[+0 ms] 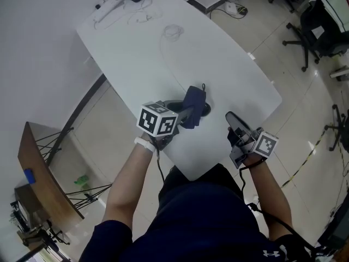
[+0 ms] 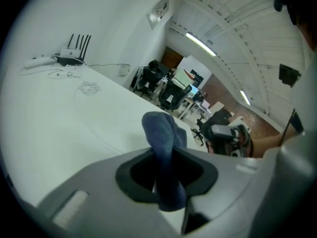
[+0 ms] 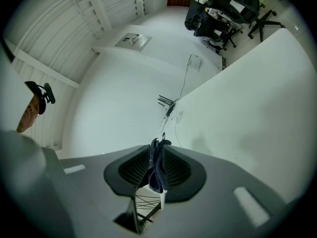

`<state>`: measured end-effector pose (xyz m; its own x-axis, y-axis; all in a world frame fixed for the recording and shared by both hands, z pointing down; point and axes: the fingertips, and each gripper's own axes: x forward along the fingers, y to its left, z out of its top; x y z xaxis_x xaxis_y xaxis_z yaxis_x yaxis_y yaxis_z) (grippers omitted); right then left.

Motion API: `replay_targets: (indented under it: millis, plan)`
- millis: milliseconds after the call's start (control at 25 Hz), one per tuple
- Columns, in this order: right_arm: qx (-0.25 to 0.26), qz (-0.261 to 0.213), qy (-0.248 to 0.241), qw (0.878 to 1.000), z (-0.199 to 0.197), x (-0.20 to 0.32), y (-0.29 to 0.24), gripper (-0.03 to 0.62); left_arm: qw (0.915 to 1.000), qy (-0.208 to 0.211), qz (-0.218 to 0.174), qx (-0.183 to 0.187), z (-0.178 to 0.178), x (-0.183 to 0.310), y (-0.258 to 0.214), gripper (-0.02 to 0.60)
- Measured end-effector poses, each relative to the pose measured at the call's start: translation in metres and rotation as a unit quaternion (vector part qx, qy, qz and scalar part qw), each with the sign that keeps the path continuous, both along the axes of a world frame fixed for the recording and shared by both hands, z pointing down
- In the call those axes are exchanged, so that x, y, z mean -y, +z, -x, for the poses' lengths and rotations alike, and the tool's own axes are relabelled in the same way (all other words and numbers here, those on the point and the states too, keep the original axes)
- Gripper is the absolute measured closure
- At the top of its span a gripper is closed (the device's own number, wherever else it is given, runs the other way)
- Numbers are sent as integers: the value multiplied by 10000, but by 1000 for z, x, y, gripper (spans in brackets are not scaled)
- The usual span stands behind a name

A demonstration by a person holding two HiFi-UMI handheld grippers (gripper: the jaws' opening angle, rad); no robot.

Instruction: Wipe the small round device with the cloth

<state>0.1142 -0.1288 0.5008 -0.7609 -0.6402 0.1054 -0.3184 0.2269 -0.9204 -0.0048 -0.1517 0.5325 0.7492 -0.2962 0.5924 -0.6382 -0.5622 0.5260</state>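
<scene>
My left gripper (image 1: 191, 112) is shut on a dark blue cloth (image 1: 194, 99) and holds it just above the near part of the white table (image 1: 223, 59). In the left gripper view the cloth (image 2: 161, 133) stands up out of the pinched jaws (image 2: 165, 175). To the right, over the table's near corner, is my right gripper (image 1: 232, 118). Its jaws stand slightly apart with nothing in them. It points at the cloth (image 3: 157, 160), which shows through the narrow gap. A small round white thing with a thin cable (image 1: 173, 31) lies far up the table, well away from both grippers.
A router with antennas (image 2: 74, 53) and loose white cables (image 1: 136, 16) sit at the table's far end. Office chairs (image 1: 319, 23) stand on the tiled floor to the right. A wooden shelf (image 1: 38, 173) and a wire rack stand at the lower left.
</scene>
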Motion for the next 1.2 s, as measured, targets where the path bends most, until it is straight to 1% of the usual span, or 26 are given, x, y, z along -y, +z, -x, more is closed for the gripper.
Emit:
replay_targets:
  millis: [240, 480, 600, 720, 920, 1040, 1120, 1200]
  plan:
    - [24, 152, -21, 9999, 4, 11, 11, 511, 9994, 146, 280, -108, 7, 10, 14, 502]
    - [50, 245, -90, 9996, 10, 15, 18, 511, 9982, 397, 418, 133, 15, 20, 35, 502]
    - [56, 237, -106, 9996, 9, 16, 18, 511, 9963, 602, 454, 418, 17, 22, 50, 502]
    - [-29, 265, -64, 9996, 6, 16, 20, 511, 9921, 879, 482, 758, 16, 22, 68, 502]
    - [-23, 273, -26, 9996, 4, 14, 20, 513, 9858, 1202, 556, 1033, 11, 19, 90, 502]
    - [-137, 219, 10, 9997, 0, 11, 17, 513, 9821, 1225, 470, 1350, 11, 21, 97, 502]
    - [-39, 193, 5, 9998, 2, 5, 13, 514, 9799, 1173, 363, 1573, 12, 21, 99, 502]
    - [-6, 146, 12, 9999, 3, -1, 8, 514, 9801, 1077, 261, 1646, 13, 21, 98, 502]
